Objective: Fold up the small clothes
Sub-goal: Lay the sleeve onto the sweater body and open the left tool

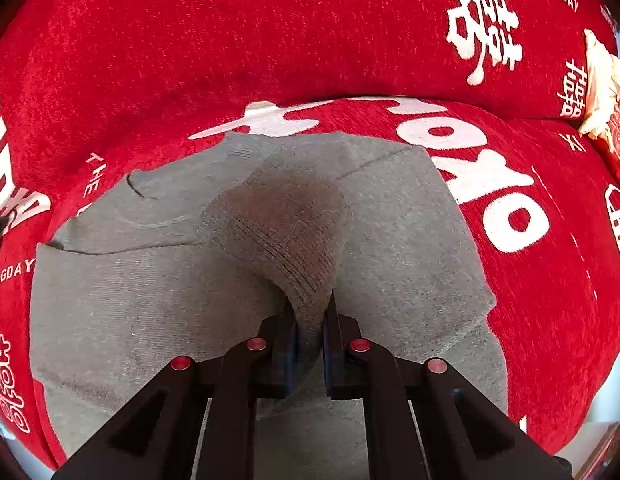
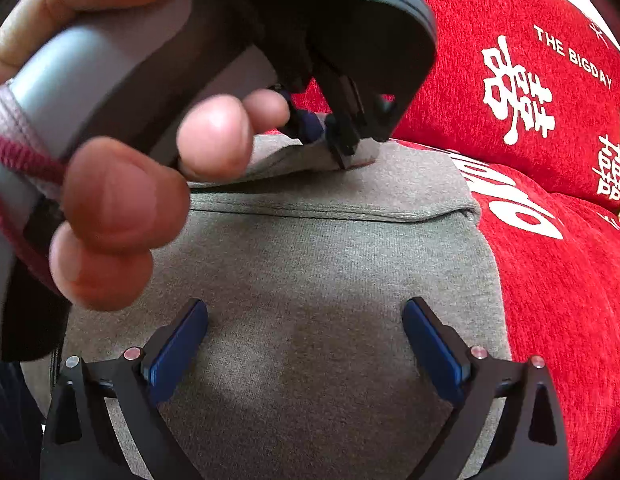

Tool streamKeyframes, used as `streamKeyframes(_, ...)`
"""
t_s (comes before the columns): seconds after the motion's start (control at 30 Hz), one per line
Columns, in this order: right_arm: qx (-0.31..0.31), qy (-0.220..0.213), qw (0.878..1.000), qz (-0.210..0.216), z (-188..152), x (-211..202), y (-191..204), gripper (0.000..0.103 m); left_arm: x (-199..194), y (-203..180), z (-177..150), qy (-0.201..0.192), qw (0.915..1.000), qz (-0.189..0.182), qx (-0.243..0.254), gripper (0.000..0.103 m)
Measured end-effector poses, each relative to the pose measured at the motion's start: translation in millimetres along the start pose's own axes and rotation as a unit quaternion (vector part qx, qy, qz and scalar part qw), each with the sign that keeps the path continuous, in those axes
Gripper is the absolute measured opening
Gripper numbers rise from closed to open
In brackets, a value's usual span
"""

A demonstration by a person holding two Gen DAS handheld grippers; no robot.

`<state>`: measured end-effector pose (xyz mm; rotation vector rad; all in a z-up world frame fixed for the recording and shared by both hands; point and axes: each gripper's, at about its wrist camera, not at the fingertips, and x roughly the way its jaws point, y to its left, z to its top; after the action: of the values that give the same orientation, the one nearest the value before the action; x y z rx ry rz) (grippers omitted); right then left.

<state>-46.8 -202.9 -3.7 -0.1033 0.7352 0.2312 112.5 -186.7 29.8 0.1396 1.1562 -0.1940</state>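
Observation:
A small grey knit garment (image 1: 390, 240) lies spread on a red sofa cover. My left gripper (image 1: 310, 312) is shut on a fold of the grey garment and lifts it in a ridge above the rest. In the right wrist view the left gripper (image 2: 334, 140) pinches the garment's far part, held by a person's hand (image 2: 122, 200). My right gripper (image 2: 306, 320) is open and empty, its blue pads (image 2: 178, 348) spread wide just above the flat grey garment (image 2: 310, 280).
The red sofa cover (image 1: 230, 40) with white lettering covers the seat and backrest. A cream cloth item (image 1: 602, 80) lies at the far right. The seat's front edge shows at lower right (image 1: 582, 420).

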Motion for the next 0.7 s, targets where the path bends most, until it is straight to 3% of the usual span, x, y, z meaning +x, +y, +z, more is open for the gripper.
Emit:
streamKeyframes(0.4, -0.001, 0.000, 1.000, -0.002, 1, 0, 1, 0.099, 12, -1, -4, 0.012, 0.9998, -0.015, 0.000, 0.013)
streamKeyframes(0.43, -0.001, 0.000, 1.000, -0.002, 1, 0, 1, 0.099, 13, 1, -3, 0.014, 0.9996, -0.026, -0.003, 0.034)
streamKeyframes(0.47, -0.001, 0.000, 1.000, -0.002, 1, 0, 1, 0.099, 13, 1, -3, 0.016, 0.9988, -0.046, -0.004, 0.069)
streamKeyframes(0.5, -0.002, 0.000, 1.000, -0.002, 1, 0, 1, 0.099, 13, 1, -3, 0.017, 0.9980, -0.061, -0.003, 0.085)
streamKeyframes(0.53, -0.002, 0.000, 1.000, -0.002, 1, 0, 1, 0.099, 13, 0, -4, 0.012, 0.9986, -0.052, -0.005, 0.098)
streamKeyframes(0.6, -0.004, 0.001, 1.000, -0.004, 2, 1, 1, 0.099, 14, 0, -5, 0.004, 0.9998, -0.021, -0.003, 0.098)
streamKeyframes(0.7, -0.003, 0.001, 1.000, -0.003, 3, 2, 0, 0.100, 14, 7, -7, 0.011, 0.9986, -0.051, -0.010, 0.098)
